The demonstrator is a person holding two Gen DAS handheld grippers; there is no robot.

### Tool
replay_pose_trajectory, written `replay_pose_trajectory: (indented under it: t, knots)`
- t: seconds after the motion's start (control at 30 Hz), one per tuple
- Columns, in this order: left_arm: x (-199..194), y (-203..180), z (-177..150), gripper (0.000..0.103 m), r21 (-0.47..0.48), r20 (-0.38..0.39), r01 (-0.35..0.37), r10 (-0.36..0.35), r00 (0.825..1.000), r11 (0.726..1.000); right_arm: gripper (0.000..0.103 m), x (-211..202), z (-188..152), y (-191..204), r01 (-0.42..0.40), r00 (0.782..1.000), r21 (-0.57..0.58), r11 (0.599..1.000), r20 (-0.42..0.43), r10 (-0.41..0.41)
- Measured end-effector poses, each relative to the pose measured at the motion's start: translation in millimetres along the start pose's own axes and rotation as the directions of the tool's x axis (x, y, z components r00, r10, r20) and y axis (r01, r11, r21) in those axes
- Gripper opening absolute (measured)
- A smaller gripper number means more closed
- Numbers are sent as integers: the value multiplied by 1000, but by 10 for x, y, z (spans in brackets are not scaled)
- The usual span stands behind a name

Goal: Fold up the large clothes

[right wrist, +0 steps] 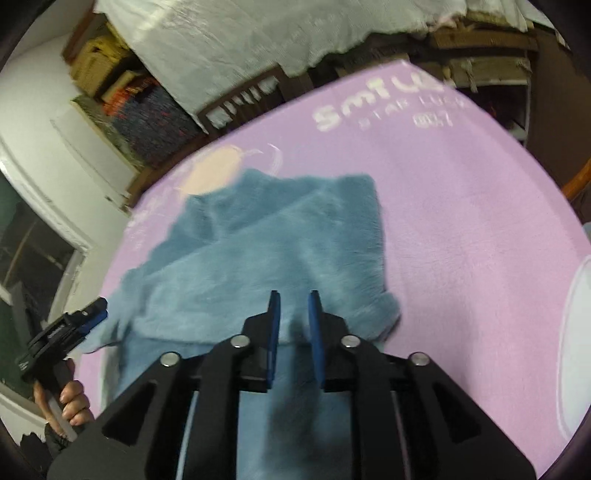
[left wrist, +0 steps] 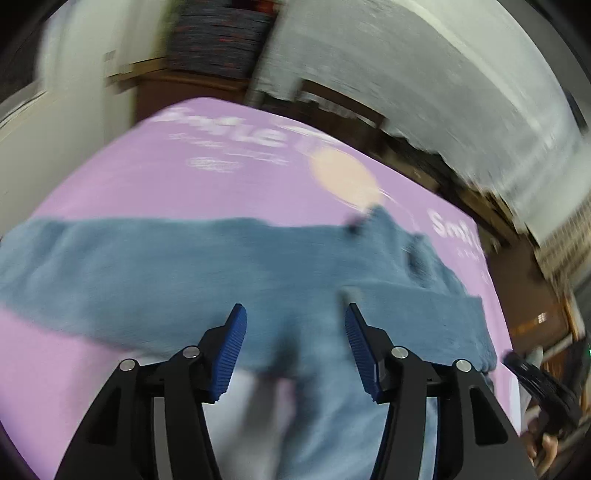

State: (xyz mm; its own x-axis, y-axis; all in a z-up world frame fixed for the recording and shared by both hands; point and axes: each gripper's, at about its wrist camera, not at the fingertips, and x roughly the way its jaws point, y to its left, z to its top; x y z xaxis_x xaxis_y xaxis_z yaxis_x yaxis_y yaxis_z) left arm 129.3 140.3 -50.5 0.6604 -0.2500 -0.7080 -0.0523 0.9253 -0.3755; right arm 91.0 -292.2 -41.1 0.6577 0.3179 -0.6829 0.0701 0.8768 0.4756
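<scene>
Even indoor light, source unseen, falls on the fuzzy blue-grey garment (left wrist: pixel 229 273) over the pink printed cover (right wrist: pixel 461 229). Motion blur smears everything beyond the fingers, worst in the left wrist view; a soft shadow, possibly theirs, darkens between them. Fisheye edges bend black.

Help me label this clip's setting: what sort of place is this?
Probably a home bedroom or storeroom: a blue fleece garment lies on a pink printed blanket, with stacked folded textiles and a white cloth-covered pile behind.
</scene>
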Motion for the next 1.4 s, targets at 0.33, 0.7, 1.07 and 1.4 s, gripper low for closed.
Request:
replay_pose_trajectory:
  t: [0.33,0.7,1.07,1.4]
  knots:
    - [-509,1630,-121,56,-404,41,-152,184,982,902,36,-200,-398,288,-90,996,-15,996,2,90]
    - [-391,1718,37,64,-449,60,-192,244,968,873,44,-112,-480,151,-70,997,32,997,-23,71]
    - [-376,1976,27,19,-506,85,-169,244,966,846,45,-63,-460,11,-57,998,73,996,-29,59]
    - [-428,1800,83,8,-427,108,-187,255,961,885,45,-79,-459,-3,-46,999,68,997,-19,47]
